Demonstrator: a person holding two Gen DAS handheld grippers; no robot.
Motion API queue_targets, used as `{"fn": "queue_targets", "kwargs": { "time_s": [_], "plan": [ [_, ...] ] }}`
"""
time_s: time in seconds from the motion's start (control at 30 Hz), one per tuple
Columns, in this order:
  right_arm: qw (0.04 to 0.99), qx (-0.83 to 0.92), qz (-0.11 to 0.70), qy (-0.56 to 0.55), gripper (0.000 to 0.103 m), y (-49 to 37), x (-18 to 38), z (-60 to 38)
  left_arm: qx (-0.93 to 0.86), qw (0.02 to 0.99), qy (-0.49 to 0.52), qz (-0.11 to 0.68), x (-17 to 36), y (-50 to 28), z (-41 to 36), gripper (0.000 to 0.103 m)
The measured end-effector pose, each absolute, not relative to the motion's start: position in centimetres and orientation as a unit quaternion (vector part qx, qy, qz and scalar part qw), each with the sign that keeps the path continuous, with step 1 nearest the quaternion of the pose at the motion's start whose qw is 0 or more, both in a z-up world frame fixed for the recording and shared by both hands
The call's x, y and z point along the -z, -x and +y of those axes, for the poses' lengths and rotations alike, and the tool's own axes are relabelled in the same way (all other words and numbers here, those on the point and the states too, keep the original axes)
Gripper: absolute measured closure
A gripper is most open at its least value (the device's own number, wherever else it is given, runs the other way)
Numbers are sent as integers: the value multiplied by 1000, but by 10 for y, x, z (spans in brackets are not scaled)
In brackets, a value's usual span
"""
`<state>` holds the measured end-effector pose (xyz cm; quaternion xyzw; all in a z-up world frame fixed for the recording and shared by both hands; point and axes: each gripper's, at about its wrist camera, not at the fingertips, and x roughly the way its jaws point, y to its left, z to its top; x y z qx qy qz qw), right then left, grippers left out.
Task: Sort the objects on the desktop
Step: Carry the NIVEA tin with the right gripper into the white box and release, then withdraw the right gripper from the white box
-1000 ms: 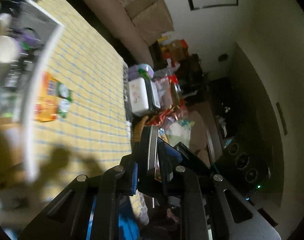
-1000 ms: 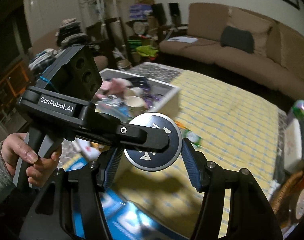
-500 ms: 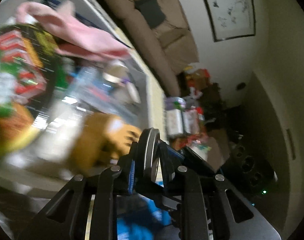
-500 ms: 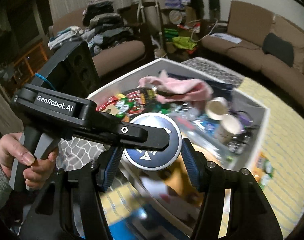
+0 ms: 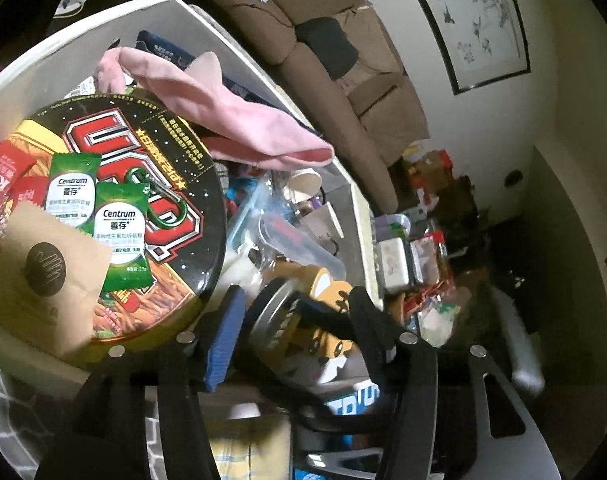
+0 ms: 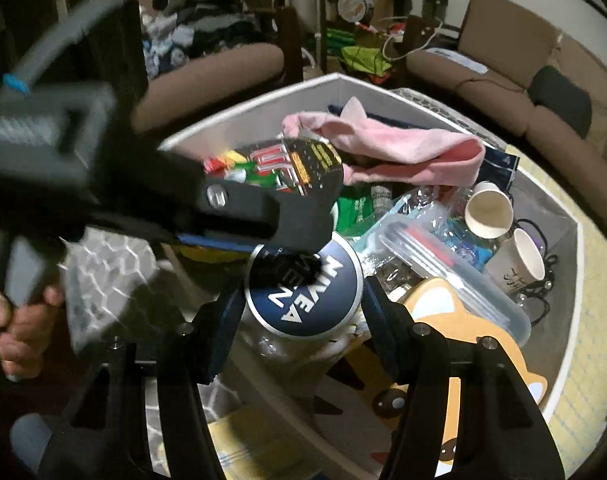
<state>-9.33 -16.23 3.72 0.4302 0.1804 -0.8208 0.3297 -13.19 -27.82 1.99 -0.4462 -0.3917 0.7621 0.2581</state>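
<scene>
Hiding half the Nivea tin (image 6: 303, 300), left jaws spread; right jaws likewise.

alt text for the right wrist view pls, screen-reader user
The round blue Nivea tin sits between the right gripper fingers, above a white storage box crammed with a pink cloth, paper cups and snack packets. The left gripper crosses in front, blurred.

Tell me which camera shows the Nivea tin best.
The right wrist view: the tin faces the camera, blue lid and lettering legible. The left wrist view shows the tin only edge-on, as a silver rim.
</scene>
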Motion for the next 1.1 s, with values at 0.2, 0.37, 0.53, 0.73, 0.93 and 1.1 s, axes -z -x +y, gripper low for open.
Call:
{"fn": "queue_targets", "kwargs": {
  "time_s": [0.2,0.37,0.53,0.73,0.93,1.1],
  "plan": [
    [320,829,181,-421,45,84,-48,-151,-765,252,434,-404,-30,122,-284,36],
    [316,844,151,-406,36,79,-78,-119,-774,240,433,-394,-42,115,-282,30],
    [299,857,103,-408,36,80,-109,-69,-792,242,445,-342,-62,109,-254,24],
    [267,870,69,-409,32,78,-133,0,-804,258,458,-279,-88,105,-203,12],
    [227,876,38,-423,22,75,-140,75,-806,281,469,-226,-111,109,-133,10],
    [202,883,18,-423,22,72,-136,136,-801,299,486,-179,-117,118,-74,10]
  ]
}}
